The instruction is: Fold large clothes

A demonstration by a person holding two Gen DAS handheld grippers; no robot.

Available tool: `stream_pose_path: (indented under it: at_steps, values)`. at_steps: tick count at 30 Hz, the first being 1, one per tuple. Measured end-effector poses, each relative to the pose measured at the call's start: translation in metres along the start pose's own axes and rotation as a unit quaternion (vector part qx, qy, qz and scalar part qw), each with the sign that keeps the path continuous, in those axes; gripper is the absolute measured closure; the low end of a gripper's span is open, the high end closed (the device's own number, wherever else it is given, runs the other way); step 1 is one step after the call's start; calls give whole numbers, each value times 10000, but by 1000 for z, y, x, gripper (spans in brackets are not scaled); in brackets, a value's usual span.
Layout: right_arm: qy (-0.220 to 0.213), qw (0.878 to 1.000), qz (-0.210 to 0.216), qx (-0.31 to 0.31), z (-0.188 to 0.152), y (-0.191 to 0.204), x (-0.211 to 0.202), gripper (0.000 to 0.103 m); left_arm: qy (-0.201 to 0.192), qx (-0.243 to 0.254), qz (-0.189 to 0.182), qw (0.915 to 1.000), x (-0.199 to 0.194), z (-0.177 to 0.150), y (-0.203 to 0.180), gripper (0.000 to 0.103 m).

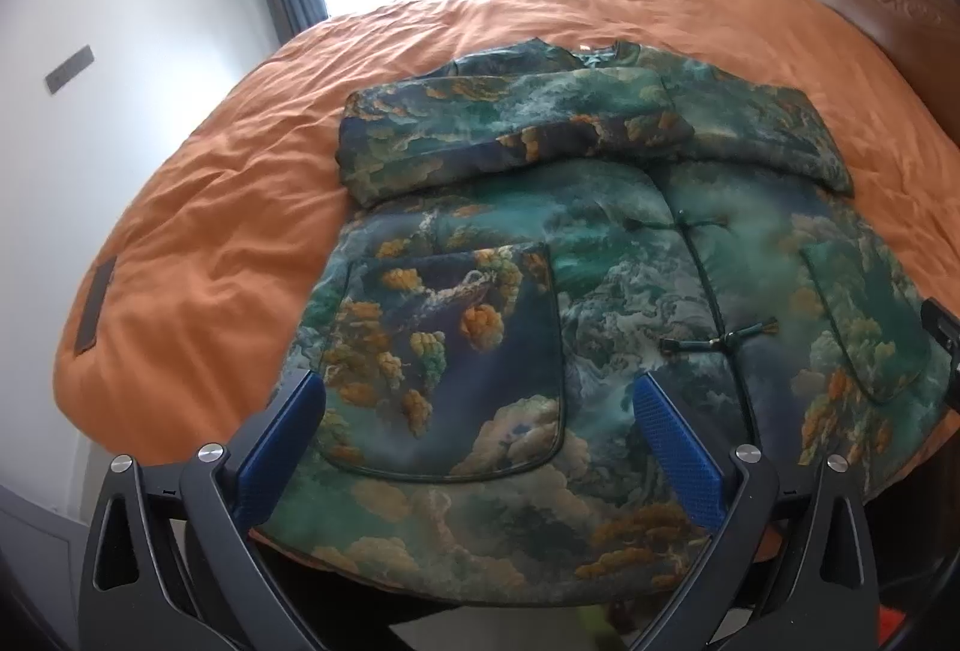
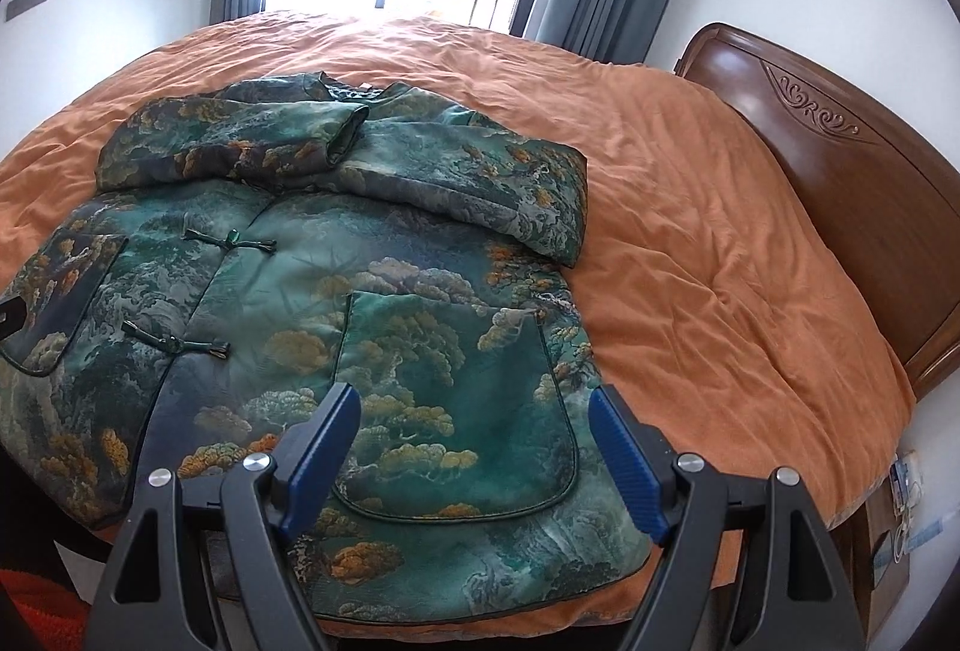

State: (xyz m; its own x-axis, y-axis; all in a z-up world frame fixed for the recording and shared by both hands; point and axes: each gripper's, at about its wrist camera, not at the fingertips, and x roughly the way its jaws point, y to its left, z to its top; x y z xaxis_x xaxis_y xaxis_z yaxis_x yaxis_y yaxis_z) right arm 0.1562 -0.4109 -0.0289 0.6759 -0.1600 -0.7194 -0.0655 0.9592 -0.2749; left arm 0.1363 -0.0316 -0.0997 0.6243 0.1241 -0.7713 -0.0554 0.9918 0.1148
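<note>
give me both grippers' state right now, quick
Left gripper: open, holding nothing, above the jacket hem.
Right gripper: open, holding nothing, above the jacket's pocket.

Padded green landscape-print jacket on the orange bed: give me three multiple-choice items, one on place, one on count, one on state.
1. Where do the jacket's two sleeves lie?
A. folded across the chest
B. spread out sideways
C. hanging off the bed

2. How many knotted frog fasteners show on the front?
A. none
B. two
C. five

3. How do the two grippers stand?
A. both open, holding nothing
B. both shut on the hem
C. one shut on a sleeve

Answers:
1 A: both sleeves cross the padded green landscape-print jacket below its collar.
2 B: two frog fasteners sit along the placket.
3 A: left gripper and right gripper have their jaws apart above the pockets, over the orange bedspread.
</note>
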Motion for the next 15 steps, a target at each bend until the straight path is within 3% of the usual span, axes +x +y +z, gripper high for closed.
stream_pose_path:
  at_steps: [8,15]
  values:
    - [18,10000,46,37,0,0,2,23,9,15,26,10000,2,0,-1,1]
    - [-7,9993,348,131,-1,4,2,23,-36,98,148,9998,1,0,-2,1]
